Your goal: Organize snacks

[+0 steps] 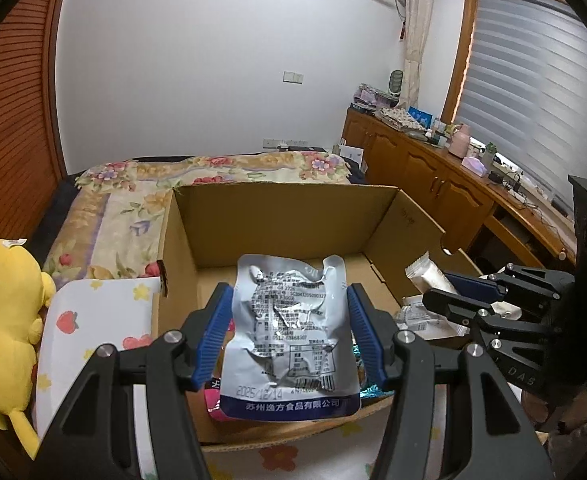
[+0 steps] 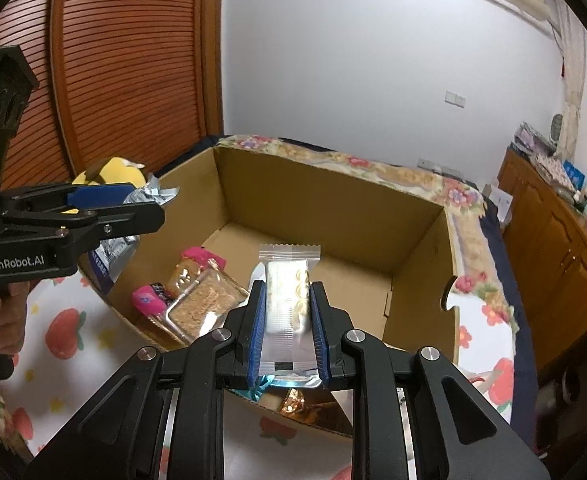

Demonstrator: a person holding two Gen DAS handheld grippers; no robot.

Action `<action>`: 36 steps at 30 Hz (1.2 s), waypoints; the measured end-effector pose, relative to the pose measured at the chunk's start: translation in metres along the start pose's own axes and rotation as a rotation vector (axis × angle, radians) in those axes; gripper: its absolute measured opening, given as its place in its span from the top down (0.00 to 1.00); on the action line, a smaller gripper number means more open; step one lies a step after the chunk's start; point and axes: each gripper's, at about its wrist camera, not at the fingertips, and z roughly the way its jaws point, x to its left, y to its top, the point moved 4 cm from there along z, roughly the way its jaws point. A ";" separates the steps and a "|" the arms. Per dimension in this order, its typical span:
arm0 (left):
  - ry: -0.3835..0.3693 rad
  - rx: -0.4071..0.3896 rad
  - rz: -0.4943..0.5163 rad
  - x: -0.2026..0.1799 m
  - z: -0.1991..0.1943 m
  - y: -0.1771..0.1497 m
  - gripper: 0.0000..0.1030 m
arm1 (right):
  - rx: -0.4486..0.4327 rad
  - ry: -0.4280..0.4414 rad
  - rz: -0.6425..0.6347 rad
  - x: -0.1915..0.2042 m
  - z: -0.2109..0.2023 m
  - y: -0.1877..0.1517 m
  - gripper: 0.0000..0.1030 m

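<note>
My left tongs squeeze a silver pouch from both sides. The pouch stands up between the blue pads, with small black writing and a dark blue strip along its bottom. My right tongs are pinched on a thin white snack bar with zigzag ends. Both snacks hang over the near edge of the open cardboard box.

Down in the box, near the front, lie a clear pack of brown biscuits and a pink wrapped snack. A shiny gold wrapper peeks out under my right tongs. The rest of the box floor is bare brown.

The box sits on a white cloth with strawberries. A yellow plush toy lies beside it on the left. Behind the box is a flowery blanket, then a white wall. Wooden cupboards stand by the window on the right.
</note>
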 end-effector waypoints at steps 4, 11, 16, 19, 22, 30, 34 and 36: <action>0.002 0.010 -0.005 -0.001 0.007 -0.004 0.44 | 0.018 0.002 0.012 0.000 0.010 -0.005 0.81; 0.018 0.030 -0.002 -0.003 0.018 -0.012 0.44 | 0.038 -0.002 0.020 0.002 0.022 -0.012 0.81; 0.037 0.036 0.015 -0.008 0.020 -0.013 0.43 | 0.047 -0.005 0.023 0.002 0.025 -0.014 0.80; 0.051 0.026 0.038 -0.011 0.019 -0.013 0.36 | 0.047 -0.007 0.023 0.003 0.026 -0.014 0.79; 0.050 0.014 0.045 -0.013 0.014 -0.013 0.34 | 0.044 0.001 0.029 0.004 0.027 -0.014 0.67; 0.076 -0.038 0.068 -0.015 -0.005 -0.012 0.23 | 0.010 0.021 0.056 0.004 0.016 -0.013 0.51; 0.085 -0.058 0.098 -0.020 -0.020 -0.011 0.23 | -0.028 0.035 0.084 0.007 0.000 -0.011 0.51; 0.096 -0.073 0.118 -0.024 -0.031 -0.010 0.23 | -0.048 0.031 0.086 0.009 -0.012 -0.010 0.51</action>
